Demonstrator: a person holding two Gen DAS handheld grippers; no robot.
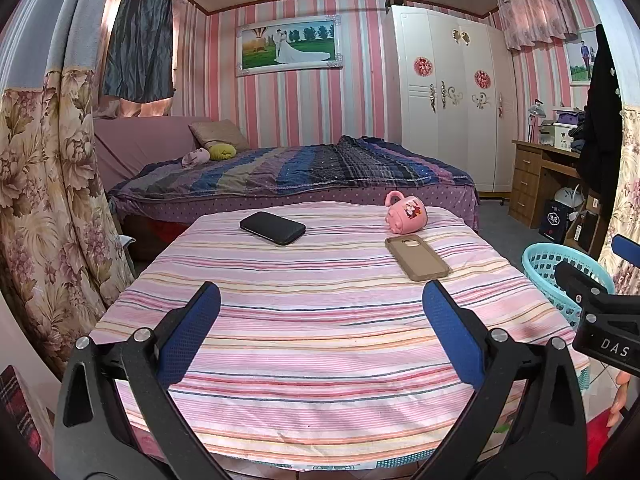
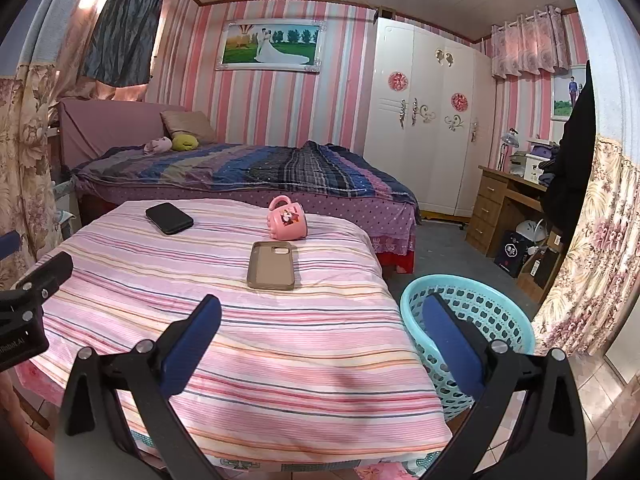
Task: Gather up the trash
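On the pink striped tablecloth (image 1: pixel 320 332) (image 2: pixel 224 332) lie three things: a black case (image 1: pixel 273 227) (image 2: pixel 169 218) at the far left, a pink mug (image 1: pixel 407 211) (image 2: pixel 286 219) tipped on its side, and a tan phone case (image 1: pixel 416 257) (image 2: pixel 271 265). A turquoise perforated basket (image 2: pixel 496 320) (image 1: pixel 538 264) stands on the floor at the table's right. My left gripper (image 1: pixel 322 296) is open over the near table, holding nothing. My right gripper (image 2: pixel 322 308) is open too, its right finger in front of the basket. Each gripper's body shows at the other view's edge.
Behind the table stands a bed (image 1: pixel 288 172) (image 2: pixel 248 168) with a striped quilt. A white wardrobe (image 1: pixel 448 96) and a wooden desk (image 2: pixel 504 204) fill the right side. Floral curtains (image 1: pixel 48 200) (image 2: pixel 588 248) hang at both sides. A hand (image 1: pixel 620 396) shows at the right edge.
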